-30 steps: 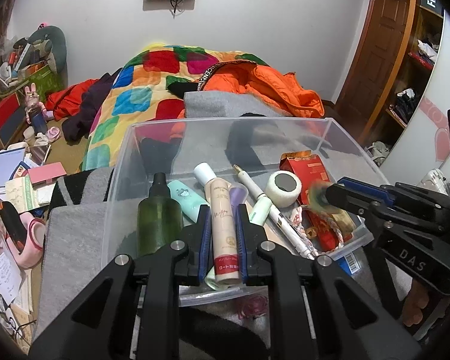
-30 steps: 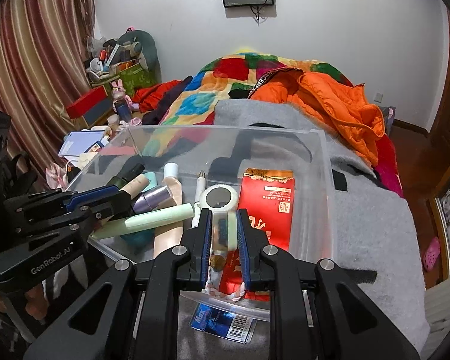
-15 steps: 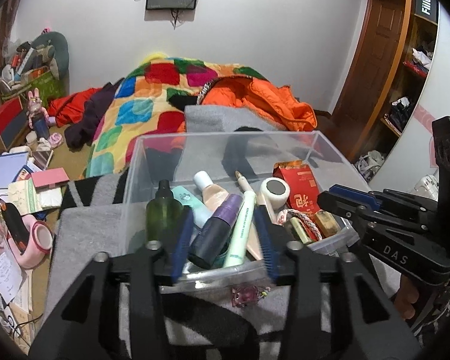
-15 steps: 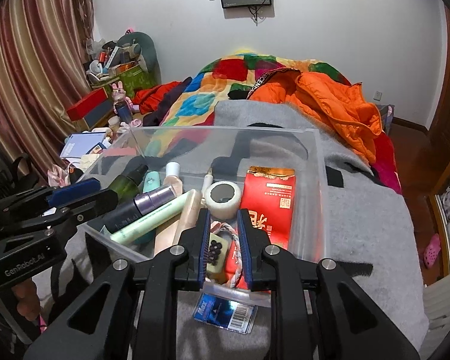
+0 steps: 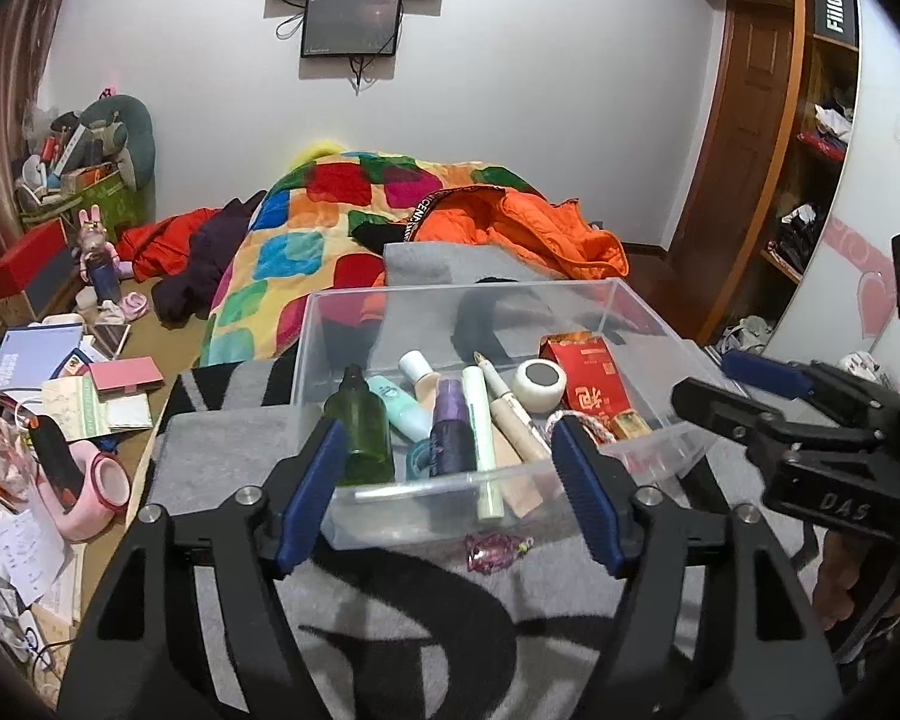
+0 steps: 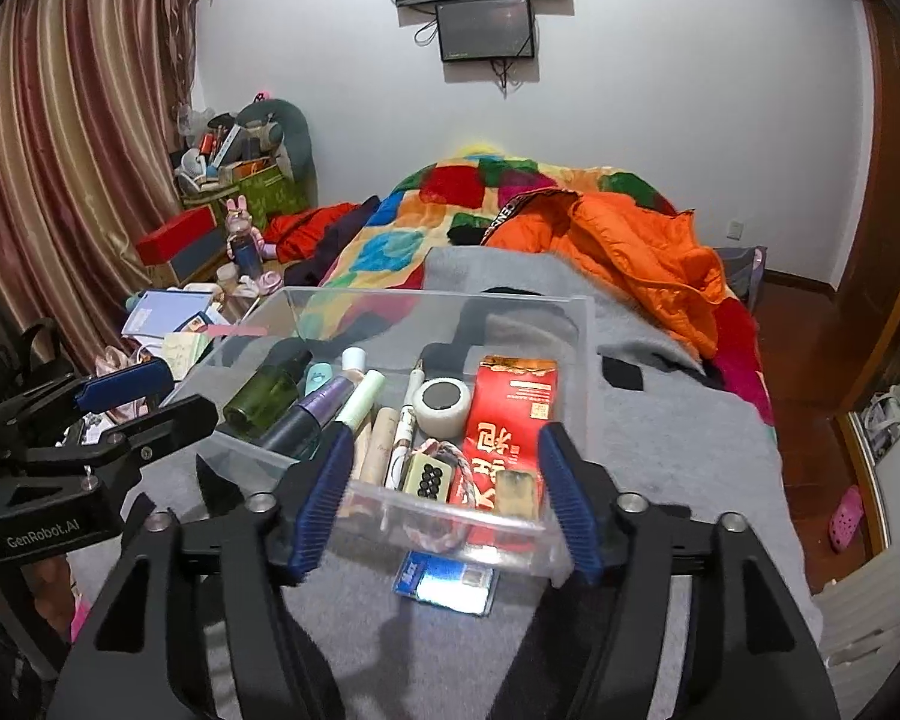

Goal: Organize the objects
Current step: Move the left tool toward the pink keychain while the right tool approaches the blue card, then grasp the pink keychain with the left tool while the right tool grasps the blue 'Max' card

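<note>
A clear plastic box (image 5: pixel 630 312) sits on a grey blanket (image 5: pixel 228 450) on the bed. The left tool (image 5: pixel 450 468) is just in front of the box, at its near left end. Its blue fingers (image 5: pixel 312 492) stand wide apart and are opening. Nothing is held between them; the near wall of the box shows in the gap, but the pads do not press on it.

The right tool (image 6: pixel 444 480) is in front of the near right end of the same box. Its blue fingers (image 6: pixel 564 504) are wide too and are opening. They hold nothing.

Inside the box, a dark green bottle (image 5: pixel 360 426) lies at the left. Next to it are a small teal tube (image 5: pixel 402 408), a purple-capped bottle (image 5: pixel 450 432), a long pale green tube (image 5: pixel 480 438) and a beige tube (image 5: pixel 510 420). A white roll of tape (image 5: pixel 540 381) lies further back, beside a red packet (image 6: pixel 510 420) at the right. A small gold block (image 6: pixel 519 492) rests on the near end of the red packet. A little cream case with black dots (image 6: pixel 429 477) lies beside a braided cord (image 6: pixel 459 468).

Outside the box, a pink wrapped sweet (image 5: pixel 495 549) lies on the blanket, between the left tool's fingers. A shiny blue packet (image 6: pixel 447 582) lies on the blanket just under the box's near edge, between the right tool's fingers.
</note>
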Demonstrator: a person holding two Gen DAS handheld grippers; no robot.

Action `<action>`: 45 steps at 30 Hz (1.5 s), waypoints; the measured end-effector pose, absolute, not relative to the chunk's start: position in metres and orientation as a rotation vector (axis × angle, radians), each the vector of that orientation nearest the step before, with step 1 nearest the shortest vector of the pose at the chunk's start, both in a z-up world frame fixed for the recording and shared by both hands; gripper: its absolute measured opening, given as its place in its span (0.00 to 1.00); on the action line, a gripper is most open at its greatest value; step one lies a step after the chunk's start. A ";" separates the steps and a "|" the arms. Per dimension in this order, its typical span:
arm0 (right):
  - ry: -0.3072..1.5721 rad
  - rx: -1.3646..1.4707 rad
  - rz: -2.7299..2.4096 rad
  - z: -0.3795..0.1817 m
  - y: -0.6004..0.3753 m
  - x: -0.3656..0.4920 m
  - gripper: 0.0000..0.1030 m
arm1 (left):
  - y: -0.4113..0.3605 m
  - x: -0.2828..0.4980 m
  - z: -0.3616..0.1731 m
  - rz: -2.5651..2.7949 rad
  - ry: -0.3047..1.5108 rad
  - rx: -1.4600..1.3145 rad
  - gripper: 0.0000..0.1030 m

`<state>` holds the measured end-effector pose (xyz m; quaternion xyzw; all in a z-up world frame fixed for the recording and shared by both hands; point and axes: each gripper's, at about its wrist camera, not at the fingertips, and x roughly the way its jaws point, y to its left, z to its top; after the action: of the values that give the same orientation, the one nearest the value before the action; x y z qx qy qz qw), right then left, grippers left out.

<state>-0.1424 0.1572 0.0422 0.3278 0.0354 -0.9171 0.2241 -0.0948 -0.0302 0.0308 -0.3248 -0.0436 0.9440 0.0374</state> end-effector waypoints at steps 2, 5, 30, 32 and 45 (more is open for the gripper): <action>0.100 0.897 -2.547 0.043 0.161 -0.136 0.68 | -0.030 -0.090 0.030 2.904 -0.120 -0.993 0.72; 0.112 0.891 -2.570 0.043 0.165 -0.127 0.72 | -0.029 -0.082 0.029 2.905 -0.105 -0.996 0.75; 0.129 1.218 -2.423 -0.039 0.144 -0.142 0.79 | -0.028 -0.077 -0.048 2.792 -0.075 -1.294 0.84; 0.146 1.241 -2.425 -0.045 0.141 -0.145 0.79 | -0.028 -0.081 -0.049 2.778 -0.072 -1.311 0.84; 0.083 1.192 -2.400 -0.042 0.158 -0.141 0.46 | 0.001 -0.105 -0.054 2.763 0.037 -1.342 0.78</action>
<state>-0.1411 0.1579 -0.0421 0.4328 0.0301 -0.8716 0.2284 -0.1053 0.0008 -0.0541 -0.4365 0.0119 0.8989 0.0349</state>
